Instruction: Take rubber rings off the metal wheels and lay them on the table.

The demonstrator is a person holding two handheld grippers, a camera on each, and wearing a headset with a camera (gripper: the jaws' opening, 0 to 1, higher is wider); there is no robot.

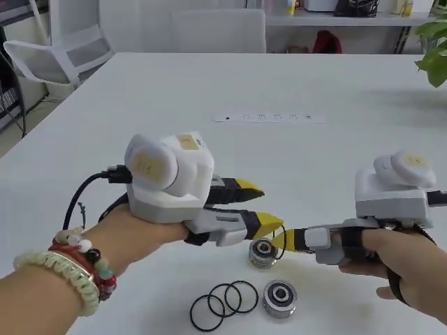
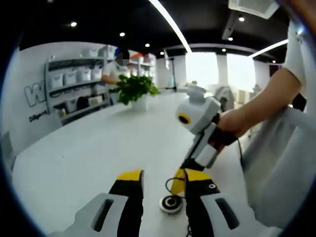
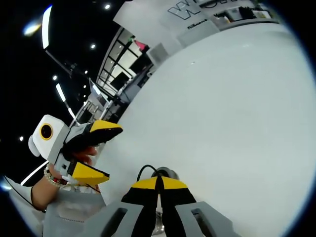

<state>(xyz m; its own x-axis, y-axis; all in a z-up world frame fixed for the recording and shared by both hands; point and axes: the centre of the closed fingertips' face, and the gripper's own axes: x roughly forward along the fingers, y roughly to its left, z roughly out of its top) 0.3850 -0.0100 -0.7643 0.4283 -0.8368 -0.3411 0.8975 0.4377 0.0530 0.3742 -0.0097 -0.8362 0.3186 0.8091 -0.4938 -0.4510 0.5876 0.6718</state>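
A metal wheel lies on the white table, just under both grippers' tips. My right gripper comes in from the right, shut on a thin black rubber ring that loops out beside this wheel. In the right gripper view the jaws are closed, with the ring and wheel just beyond them. My left gripper hovers open above the wheel; its own view shows the wheel between its spread tips. A second wheel and three loose rings lie nearer to me.
A white power strip lies farther back on the table. Office chairs stand behind the far edge, and a green plant at the far right. A cable trails from the left gripper.
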